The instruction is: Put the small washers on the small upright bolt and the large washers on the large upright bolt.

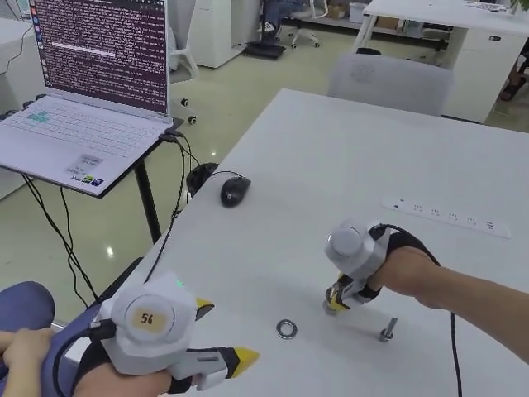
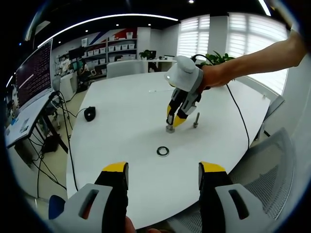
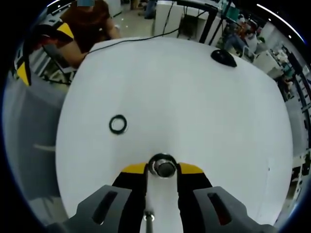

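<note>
My right gripper [image 1: 337,303] points down at the table with its yellow tips shut on a large washer [image 3: 154,162]. The washer sits ringed around the top of the large upright bolt [image 3: 164,169]. The left gripper view has that gripper [image 2: 176,116] over the same bolt [image 2: 170,129]. The small upright bolt [image 1: 388,329] stands just right of it, bare. Another large washer [image 1: 287,329] lies flat on the white table [image 1: 347,165] between the two grippers. My left gripper [image 1: 223,332] hovers open and empty at the table's near edge, its fingertips [image 2: 116,168] wide apart.
A black mouse [image 1: 235,191] with its cable lies near the table's left edge. A white power strip [image 1: 442,217] lies to the far right. An open laptop [image 1: 91,91] stands on a side stand to the left. A grey chair [image 1: 388,83] is at the far end.
</note>
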A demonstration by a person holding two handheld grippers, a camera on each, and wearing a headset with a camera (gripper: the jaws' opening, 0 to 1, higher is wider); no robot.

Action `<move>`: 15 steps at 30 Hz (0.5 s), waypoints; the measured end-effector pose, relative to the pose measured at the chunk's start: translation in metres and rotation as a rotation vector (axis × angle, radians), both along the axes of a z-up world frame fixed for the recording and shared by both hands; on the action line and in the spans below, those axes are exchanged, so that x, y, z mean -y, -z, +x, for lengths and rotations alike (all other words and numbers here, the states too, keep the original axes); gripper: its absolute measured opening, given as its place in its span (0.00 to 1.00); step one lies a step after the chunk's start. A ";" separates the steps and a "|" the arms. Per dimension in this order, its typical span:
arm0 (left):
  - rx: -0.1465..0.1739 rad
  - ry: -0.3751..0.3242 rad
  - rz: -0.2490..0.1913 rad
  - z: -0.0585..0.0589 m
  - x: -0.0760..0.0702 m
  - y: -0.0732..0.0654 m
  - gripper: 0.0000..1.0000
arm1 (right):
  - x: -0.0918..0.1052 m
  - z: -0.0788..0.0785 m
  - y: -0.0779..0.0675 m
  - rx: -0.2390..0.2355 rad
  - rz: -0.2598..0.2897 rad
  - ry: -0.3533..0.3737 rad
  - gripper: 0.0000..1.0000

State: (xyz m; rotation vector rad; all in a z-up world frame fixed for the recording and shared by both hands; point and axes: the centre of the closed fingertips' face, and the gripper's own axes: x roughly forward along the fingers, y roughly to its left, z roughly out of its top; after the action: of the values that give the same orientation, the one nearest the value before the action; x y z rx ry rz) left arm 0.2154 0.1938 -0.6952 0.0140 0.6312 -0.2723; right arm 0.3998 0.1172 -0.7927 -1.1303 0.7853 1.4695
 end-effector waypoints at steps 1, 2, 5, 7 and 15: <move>-0.001 0.000 0.002 0.000 0.000 0.000 0.58 | 0.000 0.001 0.001 0.000 -0.003 0.000 0.25; -0.001 0.000 0.003 0.000 0.000 0.000 0.58 | -0.001 0.001 0.001 0.001 -0.003 -0.003 0.25; 0.002 -0.004 -0.002 0.000 0.000 -0.001 0.58 | -0.002 0.001 0.001 -0.005 0.003 0.002 0.25; -0.002 0.001 0.003 -0.001 0.000 0.000 0.58 | -0.002 0.001 0.002 -0.004 -0.003 0.001 0.25; -0.001 -0.004 -0.002 -0.001 -0.001 0.000 0.58 | -0.003 -0.001 0.007 0.008 -0.015 -0.015 0.24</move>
State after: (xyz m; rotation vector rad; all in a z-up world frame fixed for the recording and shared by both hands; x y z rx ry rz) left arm 0.2145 0.1945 -0.6956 0.0106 0.6316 -0.2692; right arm 0.3989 0.1199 -0.8000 -1.1551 0.7853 1.4735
